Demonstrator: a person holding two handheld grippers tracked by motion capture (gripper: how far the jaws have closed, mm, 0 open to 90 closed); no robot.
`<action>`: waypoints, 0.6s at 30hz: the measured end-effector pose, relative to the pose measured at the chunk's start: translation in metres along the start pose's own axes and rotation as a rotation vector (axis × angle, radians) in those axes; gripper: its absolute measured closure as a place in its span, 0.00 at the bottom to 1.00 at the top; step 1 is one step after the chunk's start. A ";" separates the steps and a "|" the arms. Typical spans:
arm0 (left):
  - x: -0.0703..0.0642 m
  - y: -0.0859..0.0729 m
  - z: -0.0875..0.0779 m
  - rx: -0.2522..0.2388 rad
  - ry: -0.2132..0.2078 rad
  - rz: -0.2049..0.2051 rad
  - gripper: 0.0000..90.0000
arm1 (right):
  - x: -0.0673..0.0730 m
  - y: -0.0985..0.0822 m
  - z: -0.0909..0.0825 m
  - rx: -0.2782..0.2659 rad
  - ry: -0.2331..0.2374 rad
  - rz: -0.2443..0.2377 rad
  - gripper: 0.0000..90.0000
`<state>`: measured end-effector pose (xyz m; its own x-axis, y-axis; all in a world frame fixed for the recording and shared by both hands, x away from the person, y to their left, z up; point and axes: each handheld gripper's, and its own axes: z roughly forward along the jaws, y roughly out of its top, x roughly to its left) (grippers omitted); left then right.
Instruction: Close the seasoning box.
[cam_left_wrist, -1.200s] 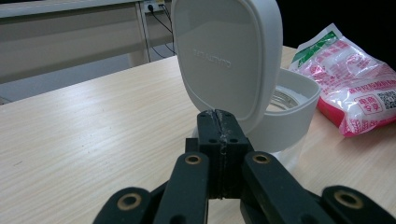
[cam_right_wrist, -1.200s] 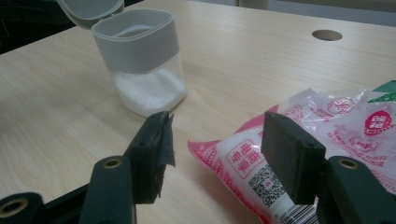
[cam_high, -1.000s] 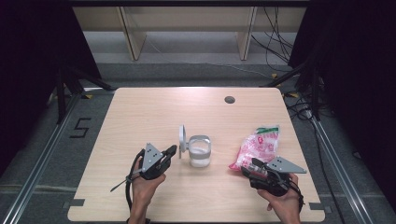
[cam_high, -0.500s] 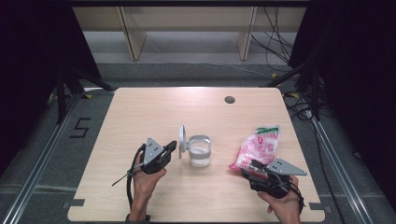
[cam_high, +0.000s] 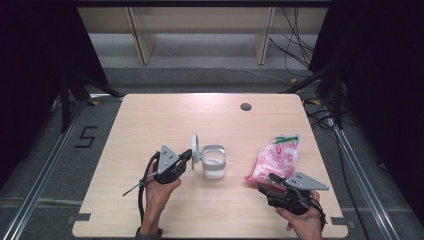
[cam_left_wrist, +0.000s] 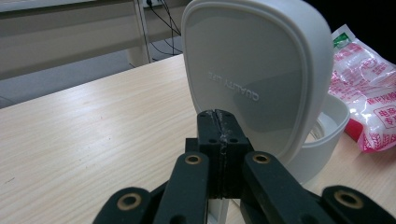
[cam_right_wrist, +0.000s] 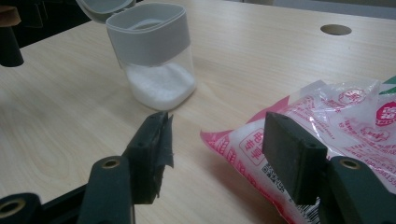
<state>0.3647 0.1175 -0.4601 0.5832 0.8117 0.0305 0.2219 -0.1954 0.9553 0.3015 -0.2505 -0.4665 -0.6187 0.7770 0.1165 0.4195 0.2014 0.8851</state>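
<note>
A clear container (cam_high: 214, 161) with a grey collar holds white powder and stands at the table's middle. Its white hinged lid (cam_high: 195, 148) stands upright and open. My left gripper (cam_high: 188, 156) is shut, with nothing between its jaws. In the left gripper view its tips (cam_left_wrist: 219, 122) sit right at the lid's face (cam_left_wrist: 252, 70), and the container (cam_left_wrist: 327, 126) is behind. A pink and white bag (cam_high: 277, 157) lies at the right. My right gripper (cam_high: 266, 183) is open at the bag's near corner. That corner (cam_right_wrist: 233, 140) lies between the jaws (cam_right_wrist: 224, 154), untouched by the pads.
The wooden table (cam_high: 150, 120) has a round cable hole (cam_high: 245, 106) at the back right. Beyond its far edge are shelf legs and cables on the floor. Metal rails run along both sides.
The left gripper has edged slightly toward the lid. The right gripper, bag and container stand as before.
</note>
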 end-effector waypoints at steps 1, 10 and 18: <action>0.000 0.000 0.000 -0.001 0.001 0.000 0.99 | 0.000 0.000 0.000 0.000 0.000 0.000 0.47; 0.000 0.003 -0.002 -0.014 0.000 -0.003 0.99 | 0.001 -0.002 -0.002 0.002 0.001 -0.006 0.46; -0.001 0.006 -0.004 -0.014 0.002 0.011 0.99 | 0.001 -0.002 -0.003 0.001 -0.004 -0.016 0.46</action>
<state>0.3626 0.1173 -0.4530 0.5842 0.8105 0.0417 0.2042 -0.1966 0.9590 0.2980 -0.2517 -0.4670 -0.6227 0.7759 0.1010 0.4103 0.2139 0.8865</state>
